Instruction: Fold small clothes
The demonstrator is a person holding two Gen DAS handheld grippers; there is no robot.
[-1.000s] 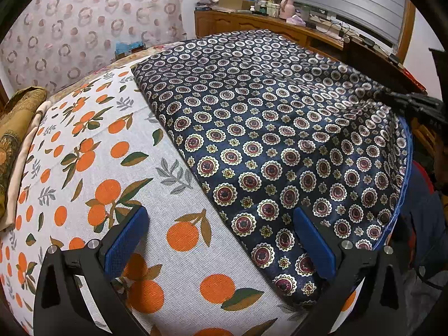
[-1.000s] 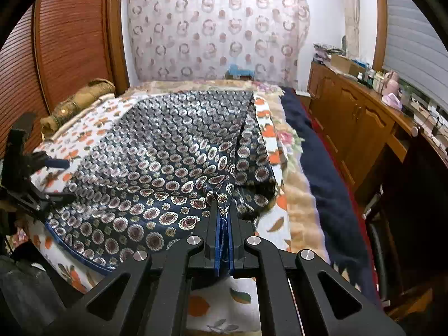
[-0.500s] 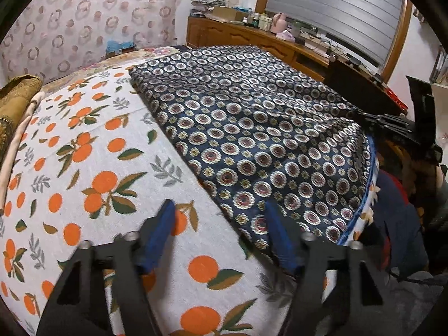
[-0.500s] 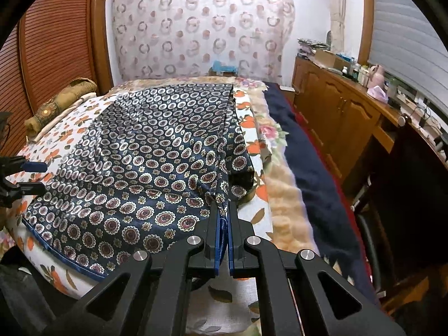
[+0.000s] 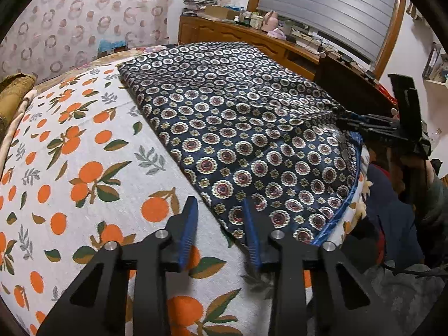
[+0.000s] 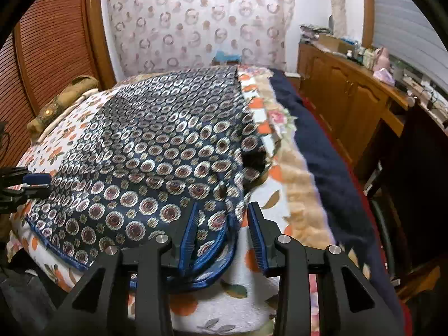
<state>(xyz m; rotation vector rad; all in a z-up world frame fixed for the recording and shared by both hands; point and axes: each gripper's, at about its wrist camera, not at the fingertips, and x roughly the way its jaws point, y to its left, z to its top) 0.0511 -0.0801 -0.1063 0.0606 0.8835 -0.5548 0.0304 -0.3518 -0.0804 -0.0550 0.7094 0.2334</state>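
- Two hand-held grippers worked one dark patterned cloth (image 5: 246,128), which lay spread over the right half of the bed (image 5: 84,168), its blue-trimmed hem along the near edge of the bed.
- The left hand-held gripper (image 5: 219,232) sat at the cloth's near left corner. Its jaws had just been closing, with that corner's edge between them, yet a clear gap showed and the pads did not press on the fabric, so it held nothing.
- The right hand-held gripper (image 6: 224,232) was at the near right corner. Its jaws had just been opening and stood apart; the bunched blue hem lay loose between them, released.
- Step in hand, as I judged it: laying the cloth flat and taking fresh holds on its near corners before a fold.
- The next move likely called for the left jaws to finish closing on the corner, and for the right ones to take the hem again, then carry both corners toward the far edge of the bed.
- A rumpled fold at the right edge of the cloth could spoil a clean crease.
- Around it: a rolled pillow (image 6: 58,103) at the left edge of the bed, a wooden sideboard (image 6: 350,95) cluttered with bottles, and a curtain (image 6: 196,22) beyond. Nothing lay on the cloth itself.
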